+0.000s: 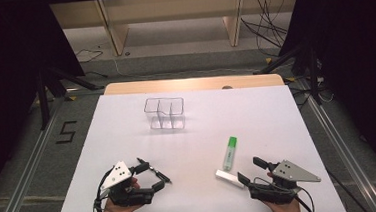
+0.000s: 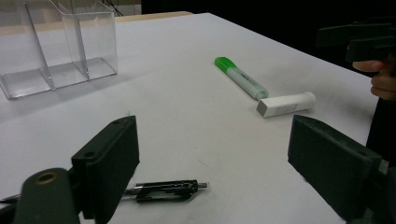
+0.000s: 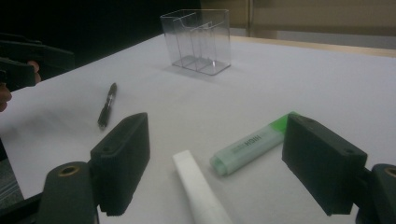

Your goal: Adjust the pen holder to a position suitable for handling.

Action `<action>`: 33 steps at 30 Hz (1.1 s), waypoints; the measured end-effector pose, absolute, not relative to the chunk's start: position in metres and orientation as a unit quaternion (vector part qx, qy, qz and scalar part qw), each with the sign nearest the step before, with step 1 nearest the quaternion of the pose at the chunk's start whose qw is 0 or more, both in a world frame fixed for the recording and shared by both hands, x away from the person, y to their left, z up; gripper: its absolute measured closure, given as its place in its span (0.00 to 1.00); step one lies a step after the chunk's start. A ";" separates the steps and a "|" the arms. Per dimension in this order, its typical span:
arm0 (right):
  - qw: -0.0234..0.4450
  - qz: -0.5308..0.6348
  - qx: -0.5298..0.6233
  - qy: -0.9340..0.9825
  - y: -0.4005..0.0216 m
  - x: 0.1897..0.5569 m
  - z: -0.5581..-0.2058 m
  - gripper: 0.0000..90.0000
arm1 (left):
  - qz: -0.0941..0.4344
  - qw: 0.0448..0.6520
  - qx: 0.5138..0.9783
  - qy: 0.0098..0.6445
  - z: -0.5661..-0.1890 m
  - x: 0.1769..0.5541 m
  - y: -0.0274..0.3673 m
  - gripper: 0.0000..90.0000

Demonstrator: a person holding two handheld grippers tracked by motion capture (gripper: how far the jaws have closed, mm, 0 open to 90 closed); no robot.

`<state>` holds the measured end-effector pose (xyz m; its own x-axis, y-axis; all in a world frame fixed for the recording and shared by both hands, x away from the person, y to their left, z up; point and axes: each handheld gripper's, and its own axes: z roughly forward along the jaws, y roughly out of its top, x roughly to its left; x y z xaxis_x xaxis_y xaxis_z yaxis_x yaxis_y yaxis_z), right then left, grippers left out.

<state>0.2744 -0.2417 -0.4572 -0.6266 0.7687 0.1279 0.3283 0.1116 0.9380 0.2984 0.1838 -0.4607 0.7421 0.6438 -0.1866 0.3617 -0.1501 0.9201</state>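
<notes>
Both grippers sit wide open, nothing held. The right gripper is closest to the eraser, just at its 9 o'clock, long axis running roughly 10-to-4. The pen lies beside the left gripper.

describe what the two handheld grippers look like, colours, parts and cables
Both the left gripper and the right gripper are black, each with two blocky flat-faced jaws, a grey three-cornered plate with dark dots on top, and a thin black cable trailing behind. Bare hands hold them; no sleeves visible.
</notes>
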 end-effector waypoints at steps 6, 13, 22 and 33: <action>0.202 0.547 0.385 0.715 -0.243 0.275 -0.457 0.27 | 0.127 0.559 0.746 0.339 -0.461 0.299 0.184 0.18; 0.204 0.546 0.388 0.714 -0.243 0.275 -0.457 0.27 | 0.130 0.554 0.745 0.348 -0.461 0.302 0.184 0.18; 0.205 0.544 0.390 0.714 -0.243 0.275 -0.457 0.27 | 0.125 0.550 0.739 0.369 -0.462 0.307 0.182 0.19; 0.204 0.545 0.391 0.713 -0.243 0.275 -0.457 0.28 | 0.153 0.532 0.735 0.392 -0.449 0.325 0.187 0.20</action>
